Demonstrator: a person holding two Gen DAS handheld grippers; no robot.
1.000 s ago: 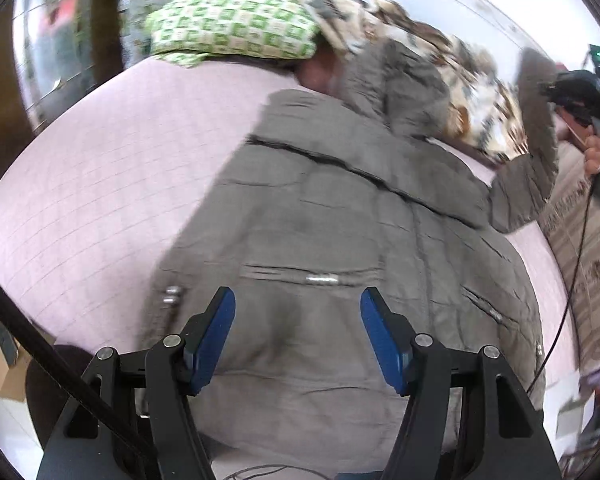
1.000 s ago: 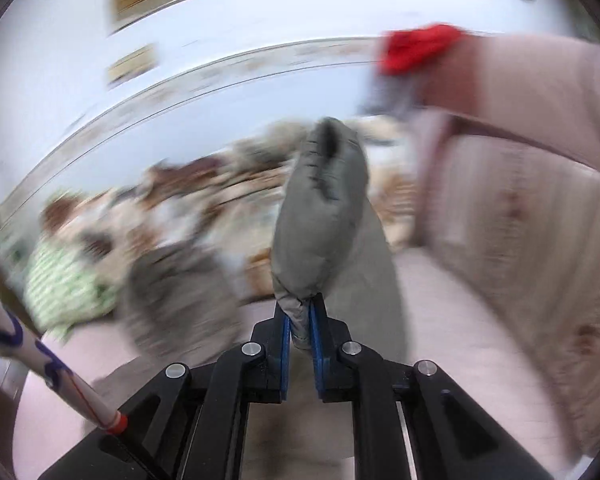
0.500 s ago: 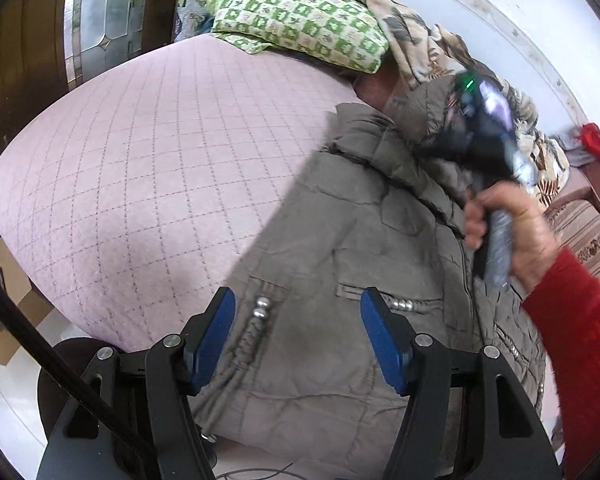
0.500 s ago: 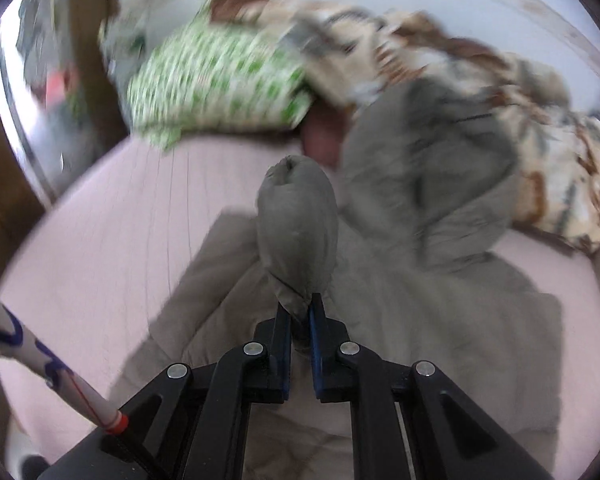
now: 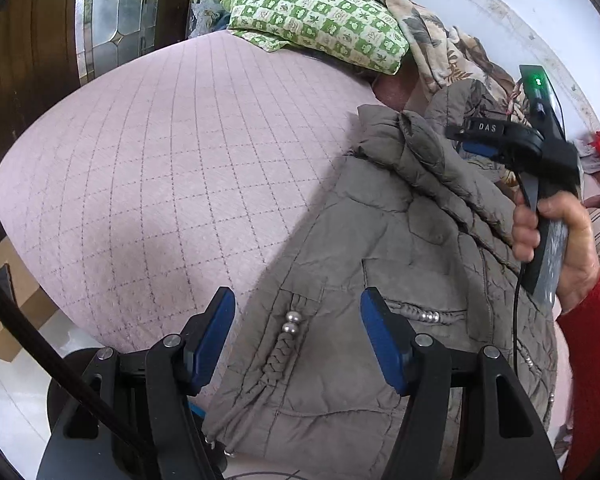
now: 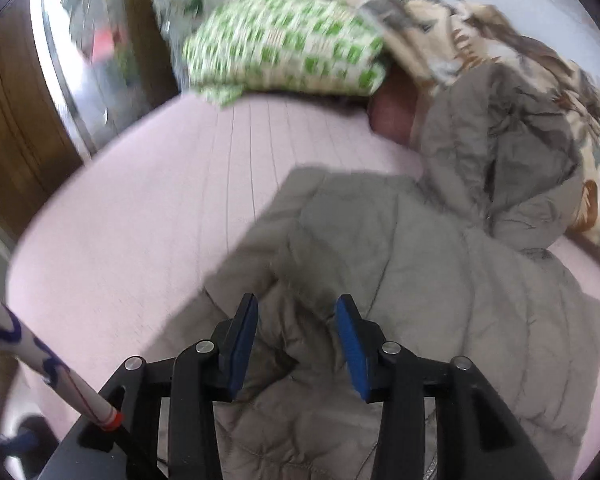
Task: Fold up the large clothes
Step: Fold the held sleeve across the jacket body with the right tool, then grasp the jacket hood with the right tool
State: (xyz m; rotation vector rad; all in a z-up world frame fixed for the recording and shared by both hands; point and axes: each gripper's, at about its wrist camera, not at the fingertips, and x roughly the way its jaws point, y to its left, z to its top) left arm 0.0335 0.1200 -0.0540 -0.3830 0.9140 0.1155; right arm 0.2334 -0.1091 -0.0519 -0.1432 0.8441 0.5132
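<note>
1. Pink quilted bedspread (image 5: pixel 148 168) with a stitched diamond grid fills the left of both views; dark wooden furniture with a glass panel (image 5: pixel 112 12) stands behind it, and a green-and-white checked pillow (image 5: pixel 320 16) lies at the far edge beside a beige leaf-print blanket (image 5: pixel 440 52)
2. At the near left of the bed the left gripper (image 5: pixel 298 344) hangs with its blue-padded jaws spread wide and nothing between them, over the hem of the grey quilted puffer jacket (image 5: pixel 400 264)
3. This jacket lies on the right half of the bedspread, hem toward the near edge and hood up against the blanket; one side appears folded across the body, leaving a thick ridge along the top. Braided cord with silver beads (image 5: pixel 290 322) trims its pockets, and the padded fabric looks bulky and springy
4. Farther right, the right gripper (image 6: pixel 296 340) is released too, jaws apart over the rumpled fabric and gripping nothing; the left view shows a hand in a red sleeve (image 5: pixel 556 240) holding it above the jacket
5. Judging by this, a sleeve or side fold has just been laid, so the step in hand is between grasps. Next move probably calls for pinching the hem or the other side and carrying it across, pressing down so the padding does not spring open
</note>
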